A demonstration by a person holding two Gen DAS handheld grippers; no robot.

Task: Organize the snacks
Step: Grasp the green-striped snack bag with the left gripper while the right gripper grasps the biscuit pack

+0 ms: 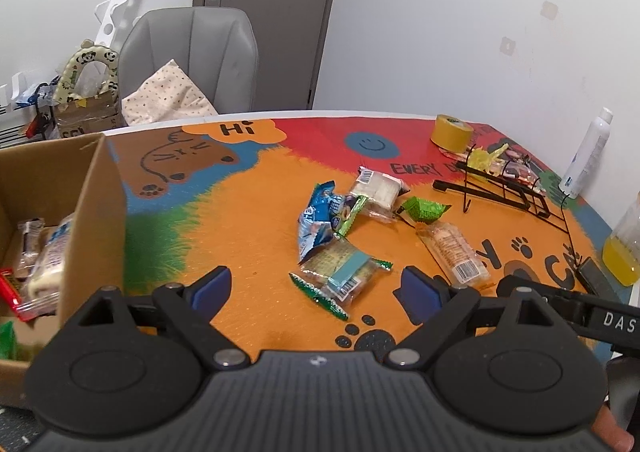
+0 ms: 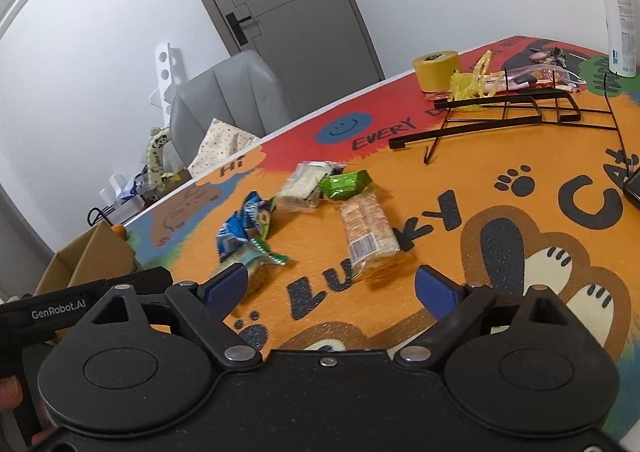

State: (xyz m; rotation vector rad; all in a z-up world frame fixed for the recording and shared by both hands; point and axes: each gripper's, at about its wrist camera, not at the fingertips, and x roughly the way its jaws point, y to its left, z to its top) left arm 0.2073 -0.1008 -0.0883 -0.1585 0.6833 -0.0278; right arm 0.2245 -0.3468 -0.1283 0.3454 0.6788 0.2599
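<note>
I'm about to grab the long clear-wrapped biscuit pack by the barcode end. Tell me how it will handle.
The biscuit pack will probably stay fairly stiff, since stacked biscuits fill the wrapper. Its glossy film looks slippery, so the fingers may slide unless they close across its width. The biscuits seem fragile; a hard squeeze could crack them. It lies flat, so rolling is unlikely.

A box (image 1: 60,212) is standing at the table's (image 1: 248,220) left edge, with several snack packs (image 1: 44,264) lying in it. More snacks (image 1: 340,224) are lying loose in a cluster at the table's middle, right of the box. A long cracker pack (image 1: 454,252) is lying at the cluster's right end. Behind that, a wire rack (image 1: 508,192) is lying on its side, and a tape roll (image 1: 452,134) is sitting behind it. A spray can (image 1: 588,156) is standing at the far right edge. A chair (image 1: 192,56) is standing behind the table.
</note>
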